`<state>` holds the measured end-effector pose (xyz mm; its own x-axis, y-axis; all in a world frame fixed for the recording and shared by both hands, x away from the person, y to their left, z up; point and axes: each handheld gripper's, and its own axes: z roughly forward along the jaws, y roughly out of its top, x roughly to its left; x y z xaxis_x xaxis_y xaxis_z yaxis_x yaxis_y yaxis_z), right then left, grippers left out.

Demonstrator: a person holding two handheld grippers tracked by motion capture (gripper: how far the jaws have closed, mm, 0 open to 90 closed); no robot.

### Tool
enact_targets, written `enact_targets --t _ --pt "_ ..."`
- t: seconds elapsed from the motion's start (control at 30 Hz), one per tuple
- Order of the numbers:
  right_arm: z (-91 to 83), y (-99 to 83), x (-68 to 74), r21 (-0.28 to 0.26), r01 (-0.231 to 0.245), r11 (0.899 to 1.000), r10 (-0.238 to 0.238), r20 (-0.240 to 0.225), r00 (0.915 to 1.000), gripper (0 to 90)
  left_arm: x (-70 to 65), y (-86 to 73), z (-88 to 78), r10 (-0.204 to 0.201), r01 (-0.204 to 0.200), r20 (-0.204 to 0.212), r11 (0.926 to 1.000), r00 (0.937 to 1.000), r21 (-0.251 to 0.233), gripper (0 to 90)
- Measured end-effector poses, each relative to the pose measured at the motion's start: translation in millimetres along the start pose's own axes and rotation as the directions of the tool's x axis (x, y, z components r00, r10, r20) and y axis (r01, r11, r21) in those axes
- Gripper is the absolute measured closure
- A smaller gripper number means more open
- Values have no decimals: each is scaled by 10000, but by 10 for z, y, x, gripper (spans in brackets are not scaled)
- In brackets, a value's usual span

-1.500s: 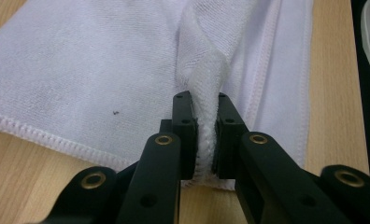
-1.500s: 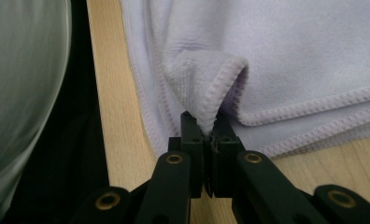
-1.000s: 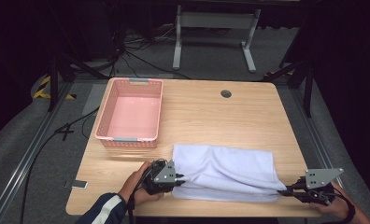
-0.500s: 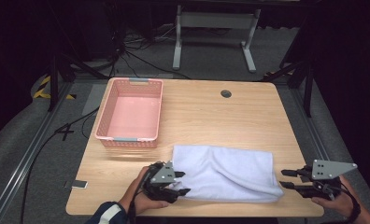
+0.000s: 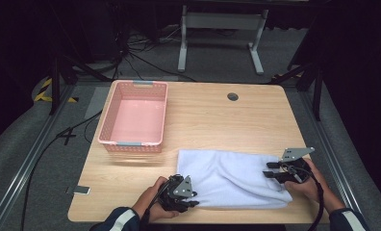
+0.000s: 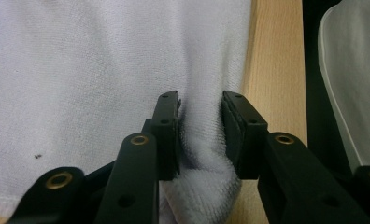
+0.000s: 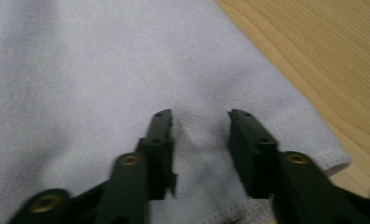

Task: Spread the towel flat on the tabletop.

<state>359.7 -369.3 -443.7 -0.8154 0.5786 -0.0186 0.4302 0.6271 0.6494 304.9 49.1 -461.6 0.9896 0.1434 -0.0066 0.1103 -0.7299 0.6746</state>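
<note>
A white towel lies folded near the front edge of the wooden table. My left gripper is at the towel's front left corner. In the left gripper view, its jaws have just been closing and squeeze a raised ridge of towel between the pads. My right gripper rests on the towel's right end. In the right gripper view, its jaws have also been closing. They stand apart over a slight pucker of the towel, not pinching it.
A pink plastic basket stands empty at the table's left, behind the towel. A round cable hole sits near the far edge. A metal stand and cables lie on the floor beyond the table.
The right gripper came in leftward from beyond the table's right edge onto the towel's right end. The left gripper dropped slightly onto the front left corner. Both let go, then narrowed again.
</note>
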Motion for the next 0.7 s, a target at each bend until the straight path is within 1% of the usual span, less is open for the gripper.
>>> enact_targets --t 0.03,0.07,0.1,0.13,0.17,0.2,0.23,0.27,0.3,0.37,0.4,0.43,0.47,0.5,0.53,0.57,0.6,0.63,0.67,0.7 --pt "-5 1 5 -35 45 10000 -45 20 10000 819 0 2 -7 -67 67 -4 10000 10000 69 693" --pt "-19 8 17 -67 118 9999 -118 70 9999 854 -10 -2 1 -146 146 -52 9999 9999 -44 696" --pt "-41 18 21 -116 120 9999 -118 170 9998 878 -17 -5 0 -112 112 -119 9999 9999 -16 695" --pt "-87 32 15 -328 128 9994 -120 243 9996 886 -25 -11 2 -219 218 -146 9997 9997 -71 695" --pt "-128 47 8 -510 143 9986 -119 470 9988 888 -26 -13 1 -266 264 -163 9996 9995 -97 695" --pt "-160 61 -3 -675 58 9977 -16 622 9981 889 -24 -14 2 -188 187 -147 9998 9997 -104 695" --pt "-198 79 -26 -934 -53 9956 129 801 9967 890 -30 -16 4 -228 225 -201 9996 9995 -150 694" --pt "-229 101 -46 -1072 -103 9942 202 915 9956 891 -28 -20 4 -290 287 -179 9995 9994 -153 691" --pt "-234 126 -65 -1052 -85 9944 192 1006 9947 891 -22 -23 7 -274 269 -186 9993 9995 -247 684" --pt "-205 139 -79 -889 14 9960 108 1366 9906 891 -28 -24 6 -238 234 -205 9995 9995 -215 684" --pt "-175 136 -100 -734 124 9972 1 1670 9860 890 -33 -23 -1 -271 269 -187 9996 9995 -107 684" --pt "-165 137 -120 -734 107 9972 32 1877 9822 890 -40 -25 1 -320 317 -204 9994 9993 -157 683" --pt "-152 140 -172 -941 -119 9955 301 1946 9804 889 -38 -25 -2 -285 283 -203 9995 9994 -127 682" --pt "-137 148 -208 -1036 -214 9944 417 1984 9792 887 -36 -25 -5 -257 254 -218 9996 9994 -134 682" --pt "-112 163 -234 -1056 -148 9943 373 2136 9762 885 -32 -23 -8 -207 204 -246 9997 9995 -110 680" --pt "-67 189 -270 -1006 -152 9948 374 2228 9741 874 -32 -24 -12 -260 257 -305 9996 9992 -119 670" --pt "-36 203 -287 -909 -158 9957 363 2288 9728 855 -30 -31 -10 -389 383 -262 9990 9989 -214 653" --pt "8 219 -309 -605 -157 9980 302 2460 9688 774 -28 -34 -24 -564 556 -321 9981 9979 -259 617" --pt "48 226 -343 -235 -242 9994 289 2291 9730 652 -39 -40 -46 -839 822 -536 9960 9950 -339 559" --pt "72 224 -365 -94 -376 9992 388 2033 9784 587 -43 -45 -81 -980 948 -726 9944 9925 -458 489"
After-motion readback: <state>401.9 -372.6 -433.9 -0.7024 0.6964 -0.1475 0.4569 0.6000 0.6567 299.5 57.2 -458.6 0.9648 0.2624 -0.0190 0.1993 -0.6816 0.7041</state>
